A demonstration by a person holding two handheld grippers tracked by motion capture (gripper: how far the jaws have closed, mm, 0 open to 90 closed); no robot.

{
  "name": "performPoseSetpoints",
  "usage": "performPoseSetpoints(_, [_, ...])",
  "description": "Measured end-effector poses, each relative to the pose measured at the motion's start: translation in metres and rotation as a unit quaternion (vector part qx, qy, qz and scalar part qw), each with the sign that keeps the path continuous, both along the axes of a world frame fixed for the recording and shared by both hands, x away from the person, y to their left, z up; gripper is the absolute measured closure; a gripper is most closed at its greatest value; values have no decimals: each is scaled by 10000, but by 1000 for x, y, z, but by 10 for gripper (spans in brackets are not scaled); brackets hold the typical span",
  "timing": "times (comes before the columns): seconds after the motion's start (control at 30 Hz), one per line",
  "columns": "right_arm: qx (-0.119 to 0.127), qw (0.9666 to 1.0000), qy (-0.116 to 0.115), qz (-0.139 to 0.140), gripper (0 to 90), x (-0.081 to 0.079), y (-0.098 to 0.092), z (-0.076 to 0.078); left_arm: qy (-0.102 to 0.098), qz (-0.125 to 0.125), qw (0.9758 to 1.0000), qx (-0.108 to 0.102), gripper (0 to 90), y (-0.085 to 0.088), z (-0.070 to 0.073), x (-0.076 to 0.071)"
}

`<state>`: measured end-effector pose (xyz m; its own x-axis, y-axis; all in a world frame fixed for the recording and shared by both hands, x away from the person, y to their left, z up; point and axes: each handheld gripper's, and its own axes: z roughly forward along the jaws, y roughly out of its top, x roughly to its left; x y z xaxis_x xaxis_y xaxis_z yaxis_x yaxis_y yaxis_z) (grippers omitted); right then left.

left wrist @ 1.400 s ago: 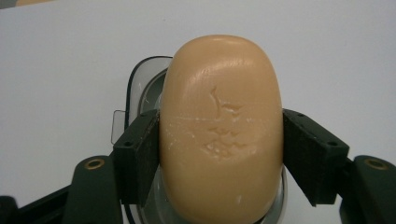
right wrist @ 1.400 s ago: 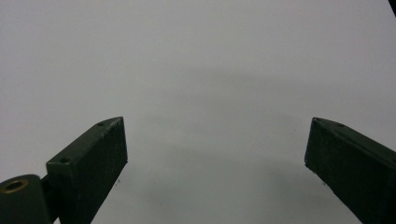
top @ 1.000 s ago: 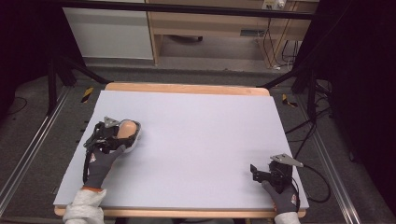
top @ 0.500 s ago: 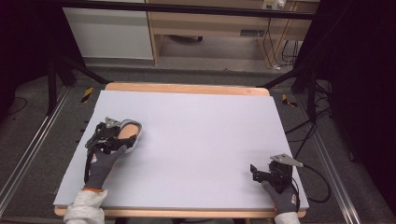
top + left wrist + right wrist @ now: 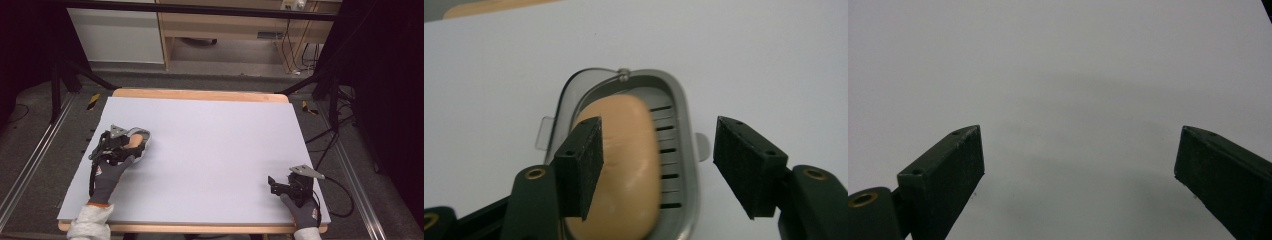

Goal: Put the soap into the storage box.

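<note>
We see left gripper (image 5: 656,165) over soap (image 5: 616,165) in grey dish (image 5: 684,100) at table's (image 5: 210,150) left; jaws just closing, soap between, not yet pinched. Right gripper (image 5: 1078,185) released, resting near right corner.

Soap bar (image 5: 624,165): pale peach-orange, plain. Soap dish (image 5: 684,107): grey, with dark parallel drain slots. Table (image 5: 215,150): pale lavender-grey top, light wood edge. Left gripper (image 5: 659,150) and right gripper (image 5: 1078,165): black pads. Gloves (image 5: 107,175): dark grey, orange-trimmed cuffs.
</note>
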<state>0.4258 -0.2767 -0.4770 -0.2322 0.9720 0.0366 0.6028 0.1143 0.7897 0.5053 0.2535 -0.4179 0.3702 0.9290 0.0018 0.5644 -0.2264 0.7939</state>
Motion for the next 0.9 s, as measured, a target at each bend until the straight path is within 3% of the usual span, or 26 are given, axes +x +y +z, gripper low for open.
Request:
performPoseSetpoints(0.33, [23,10000,-6,-34,60,0,-1,0,-211,-299,9989,-304,382,-7,10,-19])
performPoseSetpoints(0.9, [37,9999,-3,-104,61,-2,-6,0,-331,-288,9987,-267,350,1,-6,-64])
